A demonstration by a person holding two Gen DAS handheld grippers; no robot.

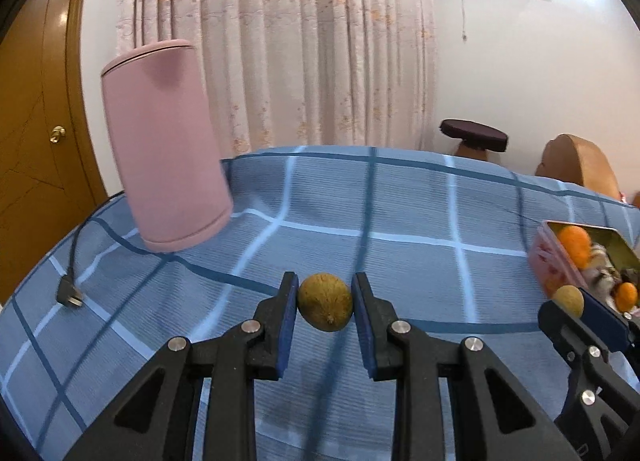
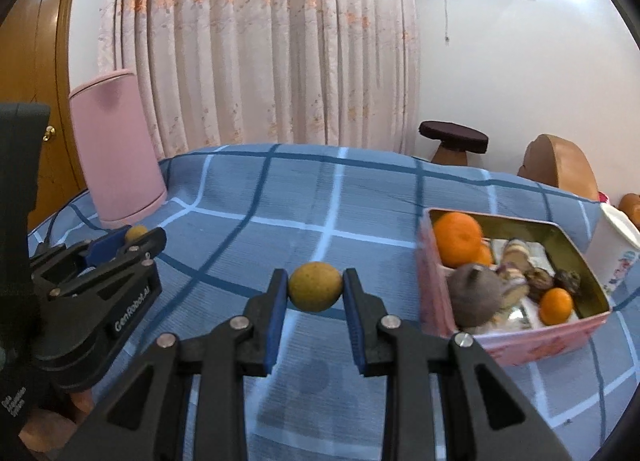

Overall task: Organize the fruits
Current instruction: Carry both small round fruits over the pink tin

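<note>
Task partway: left gripper [image 1: 325, 307] is clamping a brownish fruit [image 1: 325, 307], right gripper [image 2: 315, 288] is pinching a yellow fruit [image 2: 315, 287], both awaiting the pink tin [image 2: 532, 345] at three o'clock, already holding oranges [image 2: 457, 239].

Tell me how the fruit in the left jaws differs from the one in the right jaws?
The left fruit is duller, brownish-green, slightly oval, with a small stem nub facing the camera. The right fruit is brighter yellow, rounder, and shows no nub. Both are small, held off the blue checked cloth, each clamped between blue pads: the left gripper and the right gripper.
</note>
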